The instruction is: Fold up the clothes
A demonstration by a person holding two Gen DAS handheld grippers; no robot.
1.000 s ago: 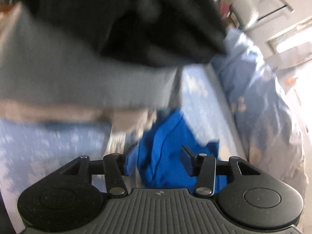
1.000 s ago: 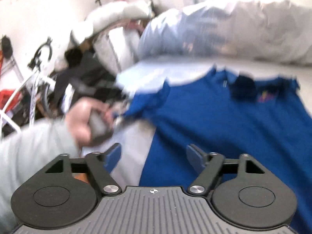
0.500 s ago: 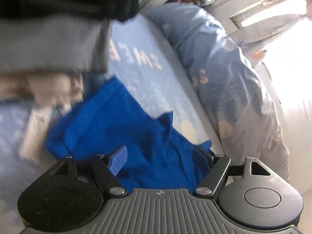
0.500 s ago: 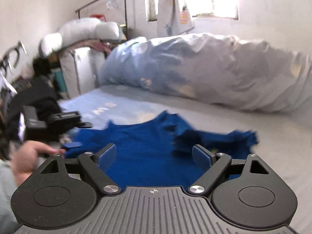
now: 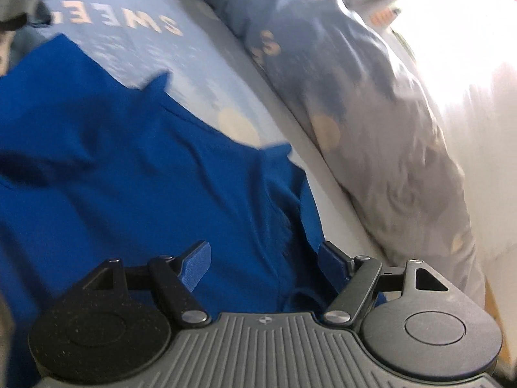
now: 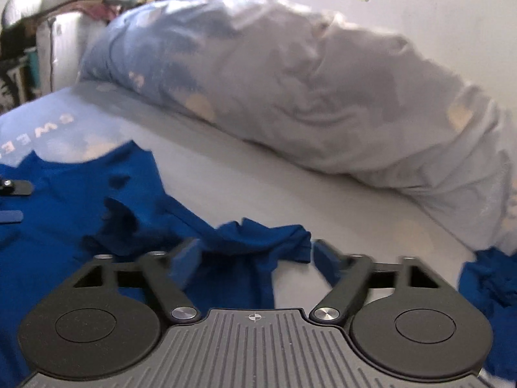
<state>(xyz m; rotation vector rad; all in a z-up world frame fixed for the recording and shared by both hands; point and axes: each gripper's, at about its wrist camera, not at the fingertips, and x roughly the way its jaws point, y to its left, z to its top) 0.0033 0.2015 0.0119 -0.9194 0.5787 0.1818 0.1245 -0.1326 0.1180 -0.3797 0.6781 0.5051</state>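
A bright blue T-shirt (image 5: 113, 168) lies spread on the bed sheet (image 5: 206, 74). My left gripper (image 5: 265, 258) hovers low over its near edge, jaws wide open, with cloth below and nothing pinched. In the right wrist view the same shirt (image 6: 74, 213) fills the left side, and its crumpled sleeve (image 6: 258, 236) bunches up between the fingers of my right gripper (image 6: 255, 255). Those jaws are closing, and the pads stand clear of the cloth on both sides. The left gripper's fingertips (image 6: 17, 187) poke in at the left edge, over the shirt.
A long rolled duvet (image 6: 323, 80) in grey-blue print lies along the far side of the bed, also seen in the left wrist view as the duvet (image 5: 371, 103). Another blue garment (image 6: 484, 284) sits at the right edge. Furniture and clutter (image 6: 48, 32) stand beyond the bed's far left.
Both grippers swept sideways along the bed, down toward the shirt. The left jaws widened off the blue cloth. The right jaws narrowed around the sleeve. The grey-sleeved arm left both views.
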